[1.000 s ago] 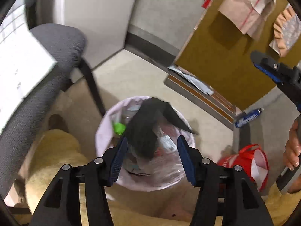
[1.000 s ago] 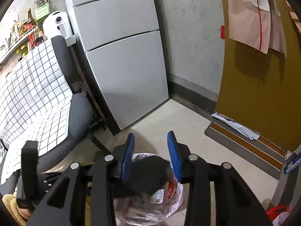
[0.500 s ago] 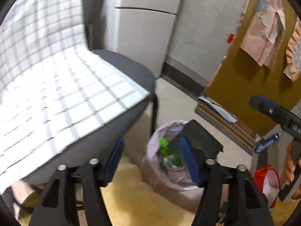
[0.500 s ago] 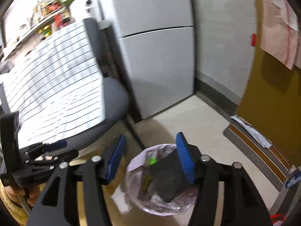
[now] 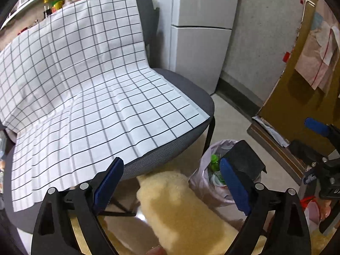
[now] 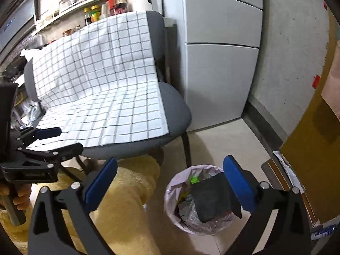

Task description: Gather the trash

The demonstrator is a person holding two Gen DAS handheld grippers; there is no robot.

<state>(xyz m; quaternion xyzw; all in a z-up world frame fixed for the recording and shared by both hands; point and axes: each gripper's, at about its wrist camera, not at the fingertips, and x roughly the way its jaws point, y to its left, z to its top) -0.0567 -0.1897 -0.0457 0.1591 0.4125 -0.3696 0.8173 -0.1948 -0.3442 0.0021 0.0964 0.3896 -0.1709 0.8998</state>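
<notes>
Above the lined bin (image 6: 199,199) on the floor, I am opening both my left tool (image 5: 170,184) and right tool (image 6: 167,187) wide and empty, the black trash piece (image 6: 214,197) now dropped inside it.

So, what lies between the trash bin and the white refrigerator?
Bare pale floor, crossed only by the grey chair's black front leg. The right wrist view shows it best, from the trash bin up to the refrigerator.
</notes>
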